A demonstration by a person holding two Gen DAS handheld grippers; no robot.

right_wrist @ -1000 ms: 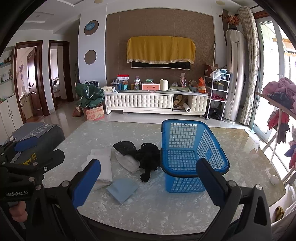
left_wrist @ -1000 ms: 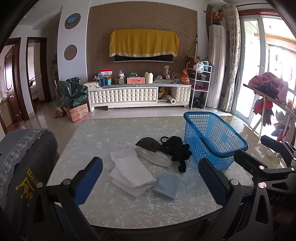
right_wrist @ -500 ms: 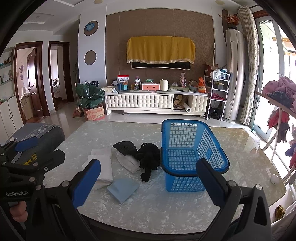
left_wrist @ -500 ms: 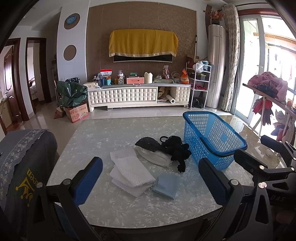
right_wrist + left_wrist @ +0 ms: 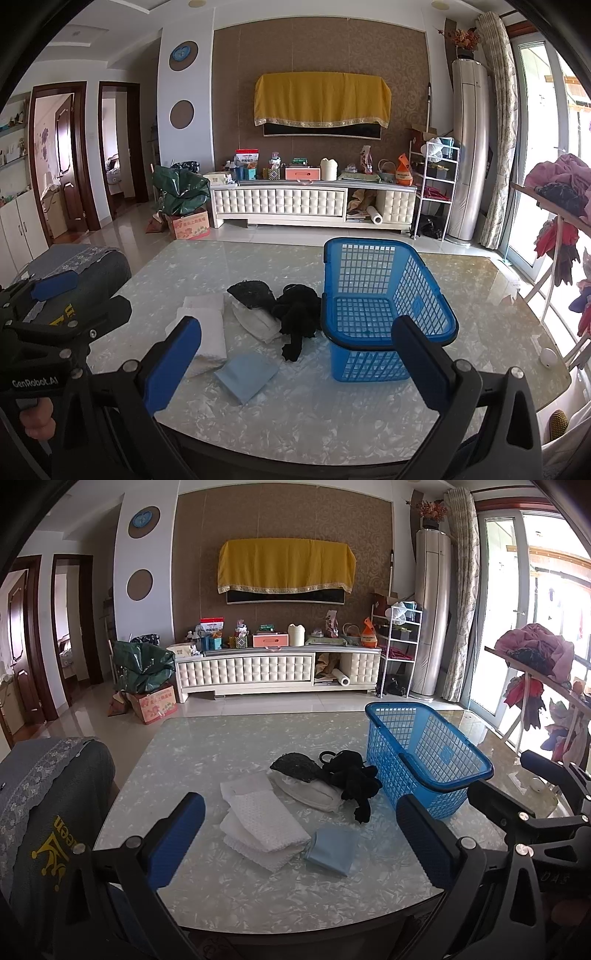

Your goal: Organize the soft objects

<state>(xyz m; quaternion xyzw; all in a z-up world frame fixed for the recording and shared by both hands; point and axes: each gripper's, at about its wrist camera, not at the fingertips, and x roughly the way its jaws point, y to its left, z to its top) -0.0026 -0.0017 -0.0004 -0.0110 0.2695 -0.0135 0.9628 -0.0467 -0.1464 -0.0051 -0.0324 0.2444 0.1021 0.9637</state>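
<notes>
folded white towels (image 5: 264, 821) and blue cloth (image 5: 332, 851) lie flat.

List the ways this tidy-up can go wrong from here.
1. The black garment lies tangled over the white padded piece and against the blue basket; lifting it may drag both.
2. The light blue cloth lies flat, so fingers may slip on the table.
3. The white towels are stacked; a pinch may take only the top one.

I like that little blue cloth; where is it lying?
The blue cloth lies on the table's near edge, left of the basket, touching the white towels.
</notes>
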